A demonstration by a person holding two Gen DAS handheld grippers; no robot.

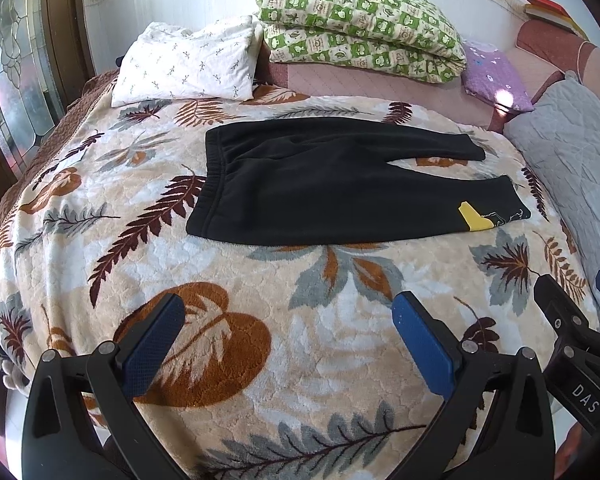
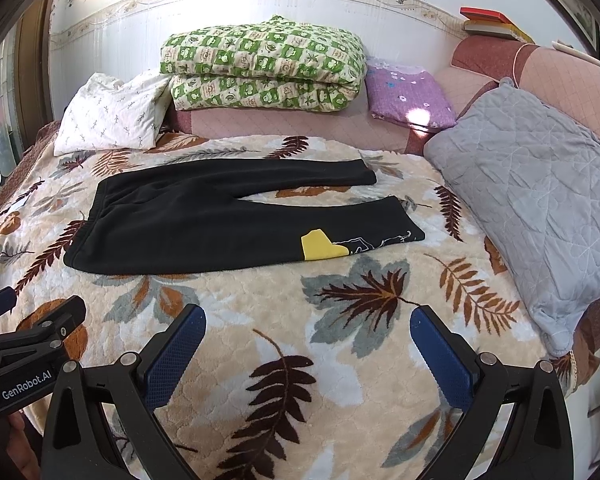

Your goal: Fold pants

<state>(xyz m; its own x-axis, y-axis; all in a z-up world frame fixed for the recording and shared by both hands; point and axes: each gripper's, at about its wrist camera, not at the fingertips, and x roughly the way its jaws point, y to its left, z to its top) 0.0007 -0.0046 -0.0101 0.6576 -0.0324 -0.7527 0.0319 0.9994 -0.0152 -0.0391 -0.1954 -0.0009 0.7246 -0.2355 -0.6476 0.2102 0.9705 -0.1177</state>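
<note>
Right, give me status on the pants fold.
Left gripper and right gripper open, holding nothing. Pants flat on blanket, unfolded, legs apart. Nothing on them.

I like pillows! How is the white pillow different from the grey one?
The white leaf-sprig pillow lies at the bed's far left; the grey quilted pillow lies along the right side. The white one bears printed sprigs; the grey one is plain with stitched patterns and looks larger. Both are soft and untouched.

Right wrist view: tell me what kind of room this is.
Most likely a bedroom in a home. A bed under a leaf-patterned blanket fills the view, with a white pillow and a folded green quilt at its far side by the wall. Black pants lie flat on it.
</note>
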